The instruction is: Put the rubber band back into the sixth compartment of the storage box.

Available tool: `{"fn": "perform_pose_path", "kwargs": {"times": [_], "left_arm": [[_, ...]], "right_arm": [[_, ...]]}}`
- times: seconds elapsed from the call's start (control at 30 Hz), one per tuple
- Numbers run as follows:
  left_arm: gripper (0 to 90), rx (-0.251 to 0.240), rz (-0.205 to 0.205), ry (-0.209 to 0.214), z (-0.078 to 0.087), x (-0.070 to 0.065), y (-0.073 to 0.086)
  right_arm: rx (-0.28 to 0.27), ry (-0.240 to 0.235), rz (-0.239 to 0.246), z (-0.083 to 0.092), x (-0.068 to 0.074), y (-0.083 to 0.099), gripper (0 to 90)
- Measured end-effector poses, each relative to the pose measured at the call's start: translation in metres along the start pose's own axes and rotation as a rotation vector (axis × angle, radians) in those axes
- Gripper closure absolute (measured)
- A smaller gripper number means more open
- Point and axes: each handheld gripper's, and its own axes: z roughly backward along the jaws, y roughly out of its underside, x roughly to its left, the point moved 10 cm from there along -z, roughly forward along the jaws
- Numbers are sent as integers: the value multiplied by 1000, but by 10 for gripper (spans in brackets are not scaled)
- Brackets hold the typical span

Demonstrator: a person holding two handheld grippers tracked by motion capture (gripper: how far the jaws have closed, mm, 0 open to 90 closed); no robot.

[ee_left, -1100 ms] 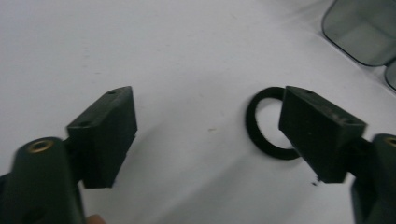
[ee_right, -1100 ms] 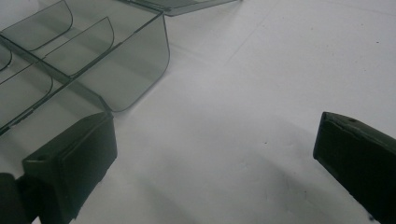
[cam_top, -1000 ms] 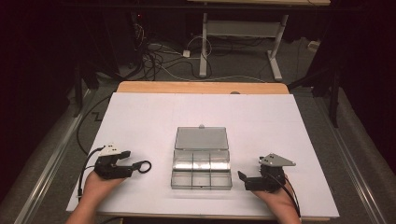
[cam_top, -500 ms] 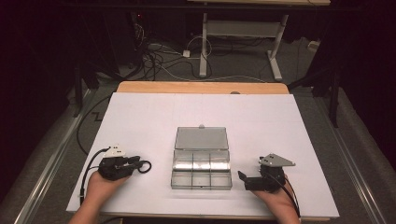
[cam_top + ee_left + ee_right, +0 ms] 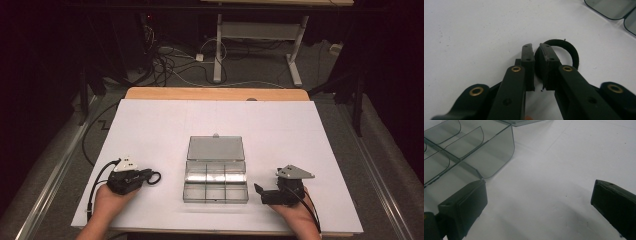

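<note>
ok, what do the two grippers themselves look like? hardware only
Both are black handheld units. The left claw has flat black bars with brass-coloured rivets; a black cable loops behind it. The right claw has blocky black pads. Each carries a grey three-cornered plate on top. Forearms are bare, no sleeves.

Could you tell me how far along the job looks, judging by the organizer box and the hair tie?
Done: the clear organizer box sits open, lid laid back, its compartments apparently empty. In hand: the left gripper is pinched on the black hair tie beside the box. Left: likely carrying the tie into a compartment; the right gripper waits open by the box's corner.
</note>
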Motion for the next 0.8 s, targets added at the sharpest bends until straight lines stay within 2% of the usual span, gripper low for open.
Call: {"fn": "perform_pose_path", "kwargs": {"times": [0.33,0.8], "left_arm": [[837,0,-1,-14,0,0,0],[852,-2,3,-6,0,0,0]], "right_arm": [[3,-17,0,0,1,0,14],[7,-17,0,-1,1,0,19]]}}
